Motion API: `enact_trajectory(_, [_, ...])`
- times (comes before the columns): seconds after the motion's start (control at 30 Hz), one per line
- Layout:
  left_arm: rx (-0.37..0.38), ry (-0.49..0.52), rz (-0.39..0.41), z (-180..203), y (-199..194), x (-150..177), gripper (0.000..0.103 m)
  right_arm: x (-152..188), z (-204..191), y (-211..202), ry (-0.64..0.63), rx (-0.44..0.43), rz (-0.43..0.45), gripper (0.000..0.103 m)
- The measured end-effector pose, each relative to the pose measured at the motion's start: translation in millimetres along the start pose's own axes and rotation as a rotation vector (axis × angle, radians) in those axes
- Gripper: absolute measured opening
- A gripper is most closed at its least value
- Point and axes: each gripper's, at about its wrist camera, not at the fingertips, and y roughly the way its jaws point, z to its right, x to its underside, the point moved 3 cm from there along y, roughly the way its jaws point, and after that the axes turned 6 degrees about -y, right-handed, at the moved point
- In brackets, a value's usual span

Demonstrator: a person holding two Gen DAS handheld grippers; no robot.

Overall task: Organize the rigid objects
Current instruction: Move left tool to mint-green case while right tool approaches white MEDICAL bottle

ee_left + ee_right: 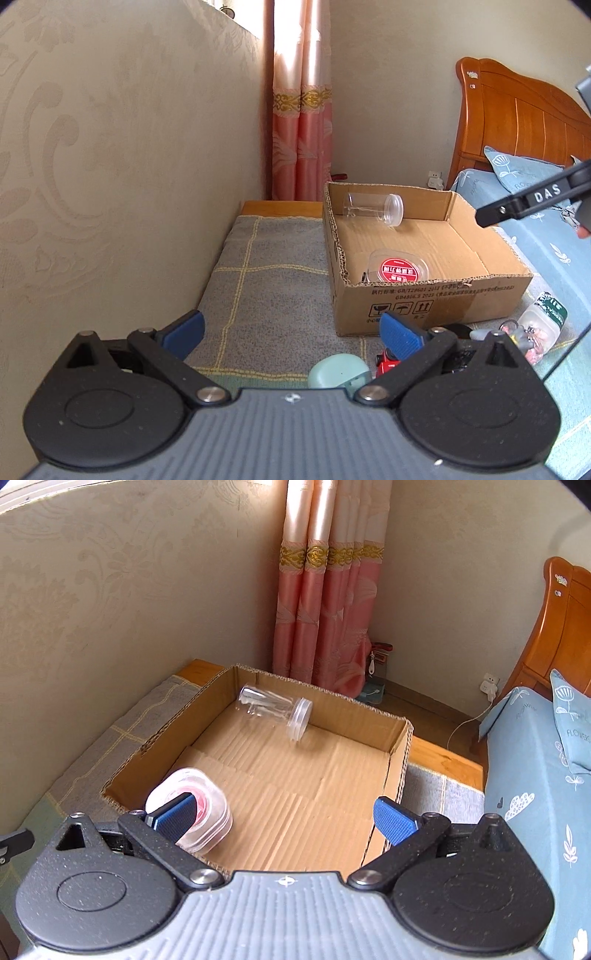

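An open cardboard box (436, 295) (400, 746) sits on a grey checked mat. In it a clear round jar (373, 208) (275, 710) lies on its side at the far wall, and a clear squarish container with a red label (399, 267) (192, 812) lies near the front left corner. My left gripper (291, 332) is open and empty, low over the mat in front of the box. A mint case (338, 374) and a red toy (388, 363) lie under it. My right gripper (284, 818) is open and empty above the box; it also shows in the left wrist view (532, 201).
A clear container with a green label (543, 317) and small trinkets (528, 341) lie right of the box front. A papered wall (110, 166) runs along the left. A bed with blue bedding (535, 794) and a wooden headboard (517, 118) stands at the right. A pink curtain (325, 590) hangs behind.
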Motion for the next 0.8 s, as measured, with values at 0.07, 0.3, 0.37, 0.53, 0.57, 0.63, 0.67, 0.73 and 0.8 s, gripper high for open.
enact_trajectory(0.07, [-0.002,0.003,-0.002,0.1,-2.2,1.8,0.102,12.3,-2.4,-7.6,0.014,0.0,0.006,0.103])
enact_trajectory(0.3, [0.01,0.025,-0.025,1.1,-4.4,14.8,0.102,66.3,-4.8,-26.0,0.089,0.031,0.013,0.103])
enact_trajectory(0.37, [0.016,0.029,-0.04,1.2,-1.8,19.4,0.102,83.1,-3.2,-28.6,0.125,0.047,0.009,0.103])
enact_trajectory(0.53, [0.027,0.043,-0.08,2.2,10.0,33.5,0.102,125.3,1.7,-34.8,0.239,0.078,0.0,0.103])
enact_trajectory(0.57, [0.03,0.047,-0.089,3.2,13.7,37.1,0.102,131.4,2.3,-35.4,0.254,0.091,-0.002,0.103])
enact_trajectory(0.63, [0.028,0.053,-0.116,4.3,22.5,44.2,0.102,146.8,3.3,-35.8,0.279,0.12,-0.009,0.103])
enact_trajectory(0.67, [0.03,0.056,-0.129,5.0,27.4,48.1,0.102,152.2,3.8,-36.0,0.291,0.128,-0.013,0.103])
enact_trajectory(0.73, [0.028,0.061,-0.153,6.4,36.9,54.5,0.102,164.7,4.8,-35.6,0.317,0.138,-0.023,0.103])
enact_trajectory(0.8, [0.027,0.064,-0.18,8.1,47.6,60.8,0.102,174.5,5.7,-33.1,0.331,0.147,-0.037,0.103])
